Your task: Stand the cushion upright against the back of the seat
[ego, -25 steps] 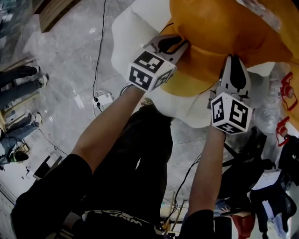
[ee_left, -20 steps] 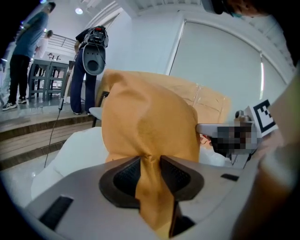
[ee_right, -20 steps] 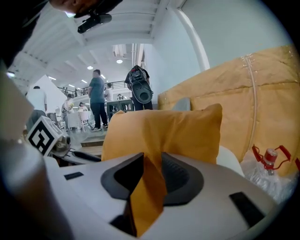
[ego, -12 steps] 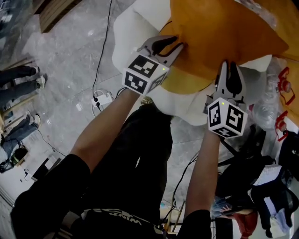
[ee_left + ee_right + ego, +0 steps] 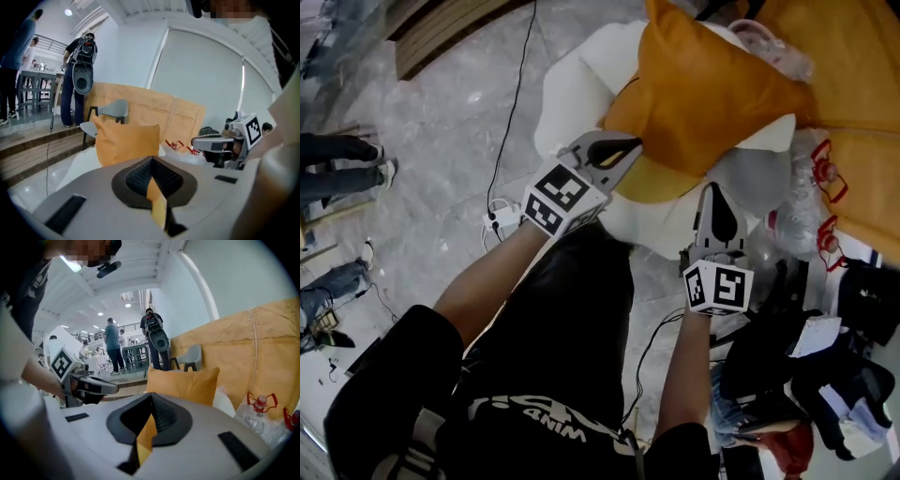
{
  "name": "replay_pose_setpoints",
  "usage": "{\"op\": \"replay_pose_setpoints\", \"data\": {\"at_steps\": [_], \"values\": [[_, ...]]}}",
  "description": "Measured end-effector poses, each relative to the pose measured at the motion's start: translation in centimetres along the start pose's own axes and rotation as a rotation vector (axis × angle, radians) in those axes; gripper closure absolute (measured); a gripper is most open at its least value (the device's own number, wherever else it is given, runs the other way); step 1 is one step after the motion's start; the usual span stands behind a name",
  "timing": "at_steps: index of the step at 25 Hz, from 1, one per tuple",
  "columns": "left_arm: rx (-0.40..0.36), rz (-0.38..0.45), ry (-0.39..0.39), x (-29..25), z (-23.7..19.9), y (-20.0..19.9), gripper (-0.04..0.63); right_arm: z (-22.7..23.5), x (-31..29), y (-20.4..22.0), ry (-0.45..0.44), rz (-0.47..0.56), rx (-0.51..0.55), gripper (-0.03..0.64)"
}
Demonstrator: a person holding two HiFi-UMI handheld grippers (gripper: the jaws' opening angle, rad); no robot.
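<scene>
My left hand-held gripper [image 5: 626,146] and right hand-held gripper [image 5: 714,189] have just closed, empty; the cushion [image 5: 703,94] stands upright on the seat [image 5: 567,94].

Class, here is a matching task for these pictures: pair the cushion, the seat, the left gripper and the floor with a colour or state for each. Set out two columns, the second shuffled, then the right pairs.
Column one:
1. cushion
2. seat
3. left gripper
4. floor

Column two:
A. white
B. jaws shut
C. grey
D. orange

Pairs: 1-D, 2-A, 3-B, 4-C
</scene>
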State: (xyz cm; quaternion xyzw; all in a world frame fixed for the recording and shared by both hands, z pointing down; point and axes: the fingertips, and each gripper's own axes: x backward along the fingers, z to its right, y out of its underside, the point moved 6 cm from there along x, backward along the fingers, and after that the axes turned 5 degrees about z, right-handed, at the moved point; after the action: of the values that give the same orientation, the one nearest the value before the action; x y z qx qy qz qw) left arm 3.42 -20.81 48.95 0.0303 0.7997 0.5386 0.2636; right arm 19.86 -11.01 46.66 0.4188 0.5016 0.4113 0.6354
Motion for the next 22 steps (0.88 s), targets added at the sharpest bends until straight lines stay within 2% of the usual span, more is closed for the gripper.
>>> {"op": "replay_pose_setpoints", "data": {"at_steps": [6, 9, 13, 17, 22], "values": [[-0.104, 0.044, 0.098, 7.9, 8.3, -7.0, 0.589, -6.1, 8.9, -8.7, -0.093, 0.057, 0.008, 0.595], [-0.145, 0.085, 0.095, 12.3, 12.6, -10.2, 0.589, -9.1, 13.6, -12.5, -0.109, 0.089, 0.001, 0.595], [-0.215, 0.174, 0.09, 17.2, 17.8, -14.3, 0.589, -11.4, 18.8, -17.0, -0.086, 0.173, -0.024, 0.595], [-0.187, 0.271, 0.119, 20.1, 20.8, -16.6, 0.589, -12.7, 21.8, -19.7, -0.068, 0.236, -0.072, 0.595], [-0.172, 0.3, 0.116, 20.6, 22.0, -17.7, 0.589, -12.9, 22.4, -20.5, -0.079, 0.242, -0.089, 0.595]]}}
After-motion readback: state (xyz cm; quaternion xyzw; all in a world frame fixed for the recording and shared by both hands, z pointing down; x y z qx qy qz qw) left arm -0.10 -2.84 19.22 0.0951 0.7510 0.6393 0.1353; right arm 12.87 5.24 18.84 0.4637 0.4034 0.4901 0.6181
